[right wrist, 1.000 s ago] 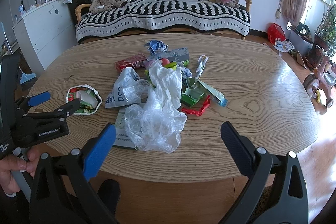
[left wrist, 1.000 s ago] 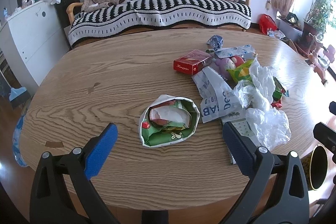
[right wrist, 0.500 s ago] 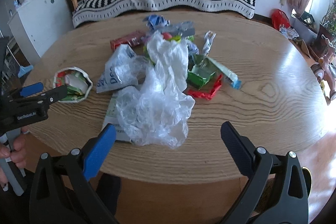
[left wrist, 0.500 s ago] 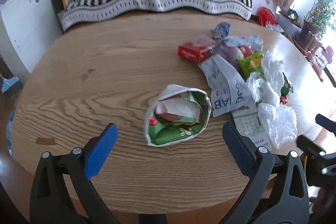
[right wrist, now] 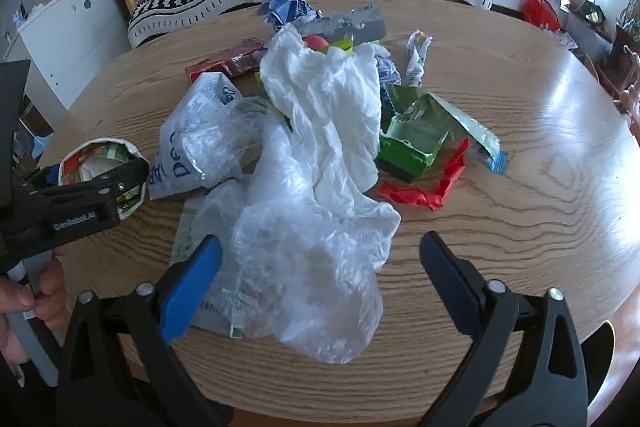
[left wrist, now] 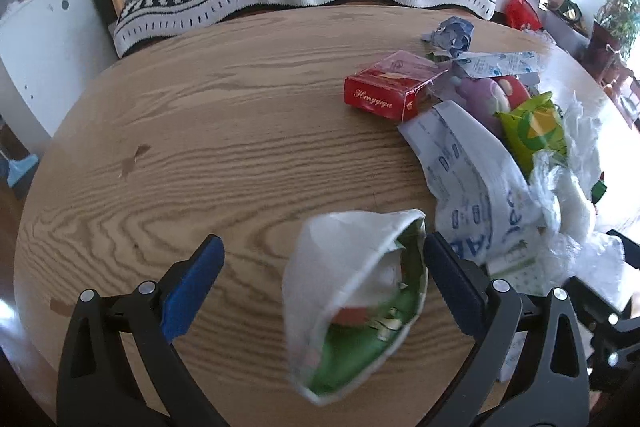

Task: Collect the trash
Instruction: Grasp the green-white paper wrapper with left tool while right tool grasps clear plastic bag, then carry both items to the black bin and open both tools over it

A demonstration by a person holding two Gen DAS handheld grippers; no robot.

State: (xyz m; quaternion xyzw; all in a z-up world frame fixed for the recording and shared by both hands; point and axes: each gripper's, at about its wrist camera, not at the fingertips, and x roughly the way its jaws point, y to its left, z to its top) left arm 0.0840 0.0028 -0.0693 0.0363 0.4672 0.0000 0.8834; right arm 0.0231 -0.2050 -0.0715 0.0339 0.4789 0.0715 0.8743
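Hand-held gripper on the left side straddles a crumpled snack wrapper near the front edge of the wooden tabletop, its jaws spread wide, the right pad just beside the wrapper's rim and the left pad well clear, so nothing is gripped yet. On the right, the second hand-held gripper hovers over a clear plastic bag, its jaws still broad but beginning to close, with the bag's loose film between them and neither pad seen pressing on it. Both tools appear to be lined up for separate grabs, each taking the nearest item. Most of the trash sits heaped mid-table: a white plastic sheet, a green carton, a red ribbon and a red box. No bin can be made out in either view.
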